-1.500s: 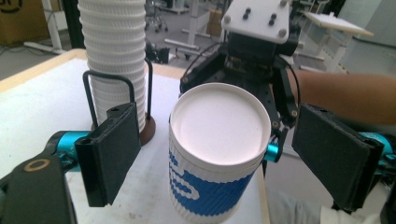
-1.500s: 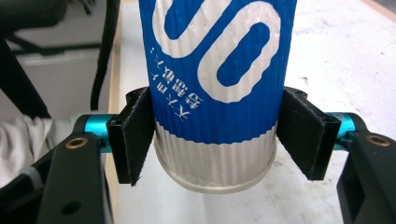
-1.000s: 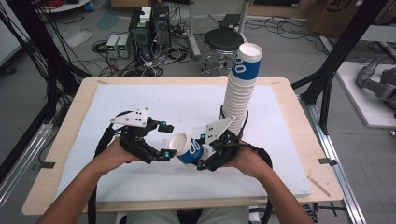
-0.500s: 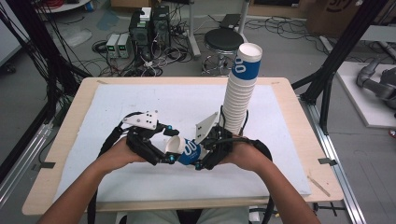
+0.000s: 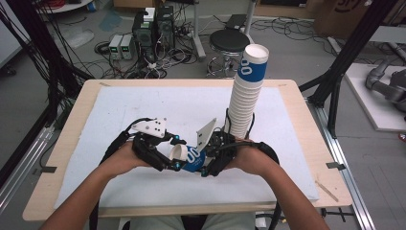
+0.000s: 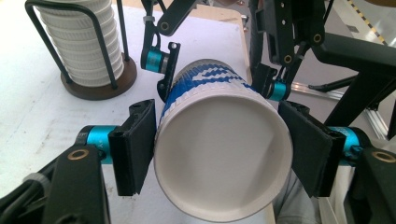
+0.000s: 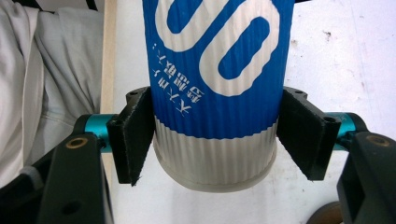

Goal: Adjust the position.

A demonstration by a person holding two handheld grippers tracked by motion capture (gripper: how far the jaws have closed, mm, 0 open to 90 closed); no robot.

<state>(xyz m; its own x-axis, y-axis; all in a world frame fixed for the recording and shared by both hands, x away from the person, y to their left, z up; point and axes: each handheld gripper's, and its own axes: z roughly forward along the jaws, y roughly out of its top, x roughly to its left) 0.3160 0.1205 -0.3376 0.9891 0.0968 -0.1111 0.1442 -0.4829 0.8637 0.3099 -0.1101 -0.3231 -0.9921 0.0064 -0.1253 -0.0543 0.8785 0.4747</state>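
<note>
A blue and white paper cup (image 5: 189, 155) lies on its side above the front of the table, held between both grippers. My right gripper (image 5: 210, 158) is shut on its base end; in the right gripper view the pads press both sides of the cup (image 7: 217, 70) near the white bottom band. My left gripper (image 5: 167, 153) has just been closing, and its pads now press the open rim of the cup (image 6: 219, 154) from both sides. The right gripper's fingers (image 6: 166, 74) show farther along the cup in the left gripper view.
A tall stack of the same cups (image 5: 246, 91) stands in a black wire holder on a round wooden base (image 6: 100, 88), just behind my right hand. The white mat (image 5: 143, 105) covers the wooden table. Cables, boxes and a stool lie on the floor beyond.
My left gripper came in from the left to the cup's mouth and its jaws closed on the rim. The right gripper kept its hold on the cup and barely moved.
</note>
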